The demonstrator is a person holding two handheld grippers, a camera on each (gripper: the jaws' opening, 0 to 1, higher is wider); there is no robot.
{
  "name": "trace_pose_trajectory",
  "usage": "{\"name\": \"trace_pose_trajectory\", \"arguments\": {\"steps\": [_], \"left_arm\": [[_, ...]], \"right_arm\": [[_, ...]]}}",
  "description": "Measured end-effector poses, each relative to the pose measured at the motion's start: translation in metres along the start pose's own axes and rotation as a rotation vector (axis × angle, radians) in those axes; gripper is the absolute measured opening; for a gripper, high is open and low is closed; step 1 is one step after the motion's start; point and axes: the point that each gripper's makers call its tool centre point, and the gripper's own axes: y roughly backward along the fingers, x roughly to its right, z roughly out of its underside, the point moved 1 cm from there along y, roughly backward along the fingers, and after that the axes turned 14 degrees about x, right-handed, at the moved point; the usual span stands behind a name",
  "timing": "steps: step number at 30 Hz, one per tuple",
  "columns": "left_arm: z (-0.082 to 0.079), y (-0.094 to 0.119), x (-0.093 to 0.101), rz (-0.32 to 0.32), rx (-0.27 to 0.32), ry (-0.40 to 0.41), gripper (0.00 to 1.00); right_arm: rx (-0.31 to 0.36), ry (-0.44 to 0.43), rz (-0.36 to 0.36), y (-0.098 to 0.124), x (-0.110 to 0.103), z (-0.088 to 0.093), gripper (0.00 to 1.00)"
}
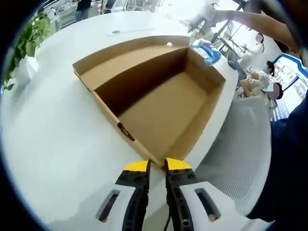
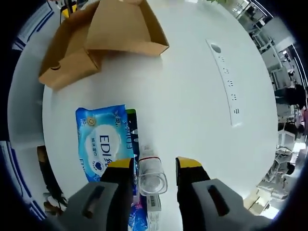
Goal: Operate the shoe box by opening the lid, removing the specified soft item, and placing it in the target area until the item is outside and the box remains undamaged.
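The brown cardboard shoe box [image 1: 159,110] stands open and empty on the white table, its lid [image 1: 125,60] folded back on the far side. My left gripper [image 1: 157,165] is shut on the box's near corner, yellow tips on either side of the wall. A blue soft wipes pack [image 2: 103,137] lies flat on the table outside the box, also seen past the box's far corner as the blue pack [image 1: 207,50]. My right gripper [image 2: 155,166] is open just above the pack's right edge, with a small clear bottle [image 2: 150,175] lying between its jaws. The box [image 2: 96,33] sits beyond.
A white power strip [image 2: 226,82] is set into the table to the right. A potted plant [image 1: 24,43] stands at the table's far left. A mesh chair [image 1: 240,144] and a person's dark sleeve [image 1: 288,159] are on the right.
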Motion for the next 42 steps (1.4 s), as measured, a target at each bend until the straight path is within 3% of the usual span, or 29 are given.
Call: {"name": "trace_pose_trajectory", "arguments": {"steps": [3, 7, 14, 16, 19, 23, 24, 28, 33, 36, 39, 42], "left_arm": [[0.000, 0.000, -0.001, -0.003, -0.003, -0.002, 0.09], [0.000, 0.000, -0.001, -0.010, 0.002, 0.014, 0.08], [0.000, 0.001, 0.000, -0.027, 0.016, 0.043, 0.07], [0.001, 0.001, 0.000, -0.032, 0.020, 0.058, 0.07], [0.001, 0.001, 0.000, -0.047, 0.025, 0.092, 0.06], [0.002, 0.002, 0.001, -0.075, 0.032, 0.147, 0.05], [0.002, 0.002, 0.001, -0.085, 0.035, 0.171, 0.05], [0.002, 0.003, 0.000, -0.124, 0.051, 0.264, 0.04], [0.003, 0.002, -0.003, -0.160, 0.071, 0.312, 0.03], [0.002, 0.001, -0.005, -0.165, 0.073, 0.312, 0.03], [0.002, 0.000, -0.007, -0.173, 0.074, 0.317, 0.03], [0.002, 0.000, -0.006, -0.190, 0.077, 0.304, 0.03]], "right_arm": [[0.031, -0.013, 0.035, 0.010, 0.002, -0.011, 0.36], [0.161, -0.020, 0.120, 0.029, 0.003, -0.047, 0.36], [0.320, -0.067, 0.247, 0.053, -0.008, -0.107, 0.29], [0.384, -0.125, 0.265, 0.056, -0.014, -0.125, 0.28], [0.515, -0.306, 0.296, 0.057, -0.025, -0.158, 0.27], [0.563, -0.562, 0.287, 0.037, -0.040, -0.172, 0.21], [0.577, -0.594, 0.271, 0.032, -0.043, -0.176, 0.19], [0.567, -0.823, 0.245, 0.007, -0.048, -0.175, 0.13], [0.502, -0.869, 0.314, -0.014, -0.033, -0.164, 0.12], [0.476, -0.924, 0.304, -0.025, -0.026, -0.164, 0.10], [0.386, -0.911, 0.331, -0.037, -0.017, -0.153, 0.10], [0.330, -0.995, 0.271, -0.049, -0.023, -0.149, 0.11]]}}
